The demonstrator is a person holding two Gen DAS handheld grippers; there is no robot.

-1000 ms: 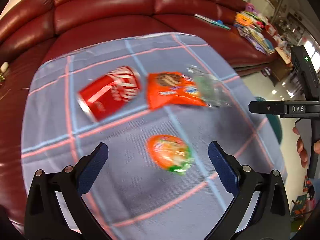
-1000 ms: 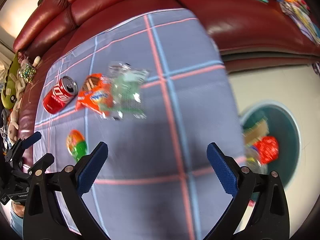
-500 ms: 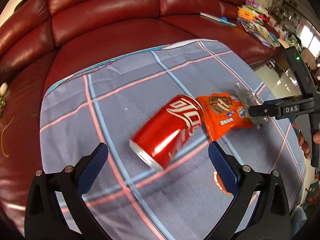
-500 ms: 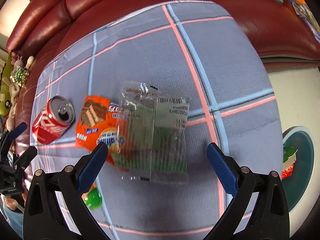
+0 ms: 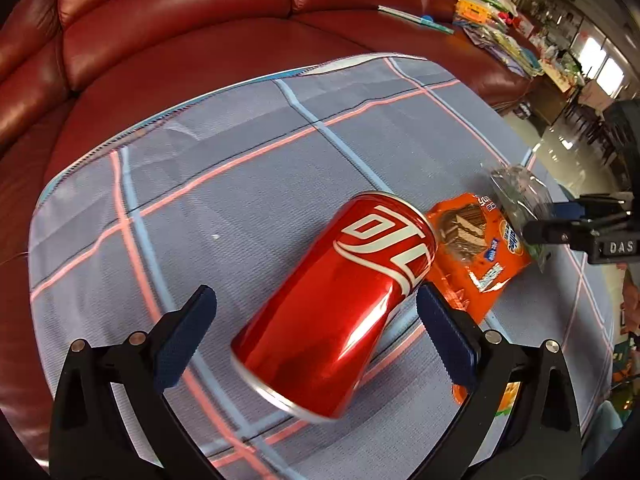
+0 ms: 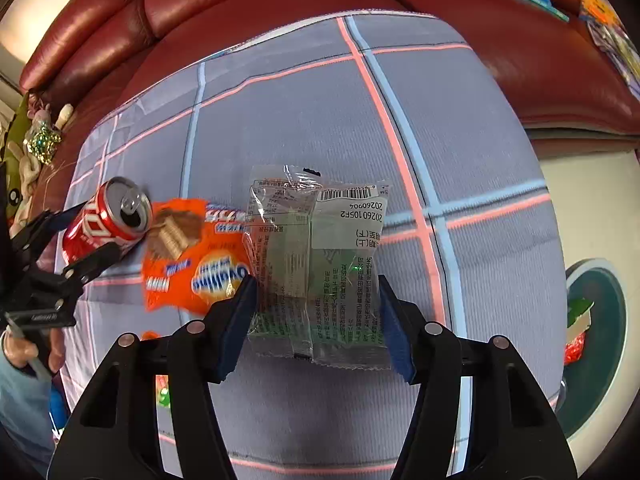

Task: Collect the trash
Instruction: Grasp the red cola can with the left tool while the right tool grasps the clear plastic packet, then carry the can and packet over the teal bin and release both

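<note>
Two hand-held grippers work over a blue-grey checked cloth [image 6: 480, 128] spread on a red leather sofa [image 5: 180, 20]. Between the spread fingers of the left gripper [image 5: 316, 320] lies a red soda can [image 5: 340, 296] on its side, its base toward the camera and its top pointing away; neither blue pad touches it, and the jaws stand wide on either side. Just beyond that gripper's right finger lies an orange biscuit wrapper [image 5: 476, 252], touching the far end of the can.

The right gripper [image 6: 316, 308] points steeply down at a clear plastic snack packet [image 6: 320, 264] with a white barcode label, lying flat on the cloth. Its jaws are closing, with the near half of the packet between them; the pads stand right at the packet's two side edges, and whether they press on it yet cannot be told. To the left of this gripper the packet overlaps the orange biscuit wrapper [image 6: 188, 256], and further left the red soda can [image 6: 108, 216] shows its opened top. To the right, off the cloth, a round green bin [image 6: 600, 344] on the floor holds some wrappers.
</note>
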